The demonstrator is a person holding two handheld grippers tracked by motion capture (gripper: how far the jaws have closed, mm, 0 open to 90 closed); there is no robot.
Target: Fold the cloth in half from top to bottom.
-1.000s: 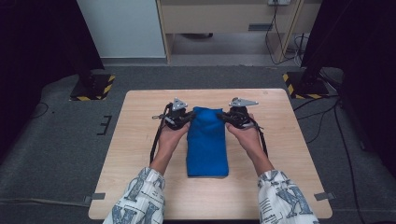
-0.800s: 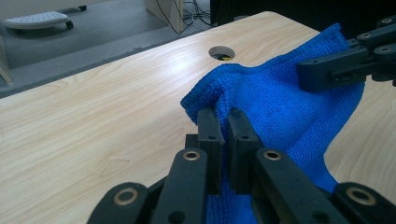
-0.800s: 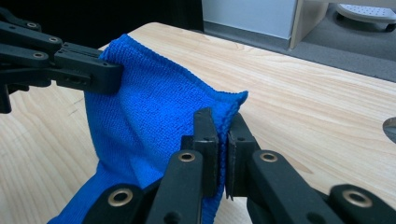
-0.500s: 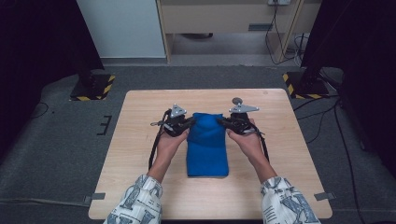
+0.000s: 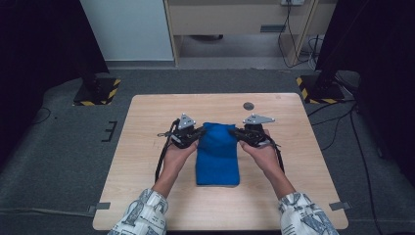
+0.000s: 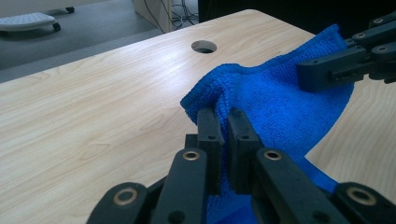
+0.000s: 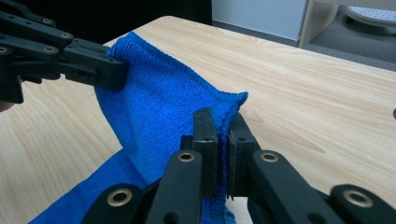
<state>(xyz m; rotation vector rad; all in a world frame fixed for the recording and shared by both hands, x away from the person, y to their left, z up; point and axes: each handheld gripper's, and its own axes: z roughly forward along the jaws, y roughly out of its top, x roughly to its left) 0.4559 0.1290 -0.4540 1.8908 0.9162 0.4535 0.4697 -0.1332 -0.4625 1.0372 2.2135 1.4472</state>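
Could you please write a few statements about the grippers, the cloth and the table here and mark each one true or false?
1. The left gripper is shut on a far corner of the blue terry cloth. True.
2. The right gripper hangs open above the cloth. False: its jaws are clamped on the cloth's other far corner.
3. The cloth lies folded into a long strip on the light wooden table. True.
4. The cloth's near end is lifted off the table. False: the near end lies flat; the far end is raised between the grippers.
5. The round hole in the tabletop is covered by the cloth. False: it lies bare, beyond the cloth.
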